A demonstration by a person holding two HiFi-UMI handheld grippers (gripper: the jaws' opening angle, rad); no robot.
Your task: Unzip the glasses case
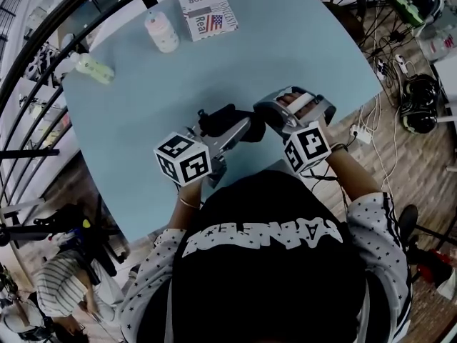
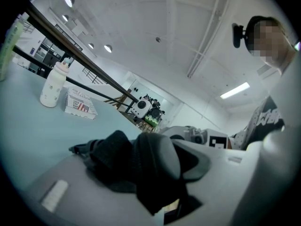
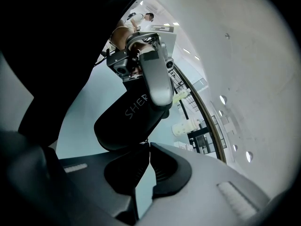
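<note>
Left gripper (image 2: 150,168) clamped on glasses case (image 1: 223,118), over near part of surface (image 1: 300,56). Right gripper (image 3: 146,147) jaws together, tips pinching zip pull (image 3: 147,142) (tiny, barely visible) at case's right end. 1 bottle (image 1: 162,32), 1 box (image 1: 208,11) far side.

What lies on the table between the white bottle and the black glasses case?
Nothing: the head view shows only bare light-blue tabletop between the white bottle and the black glasses case.

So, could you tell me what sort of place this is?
Likely a lab or workshop: tangled cables on the floor, a bare ceiling with strip lights, equipment beyond a black railing.
</note>
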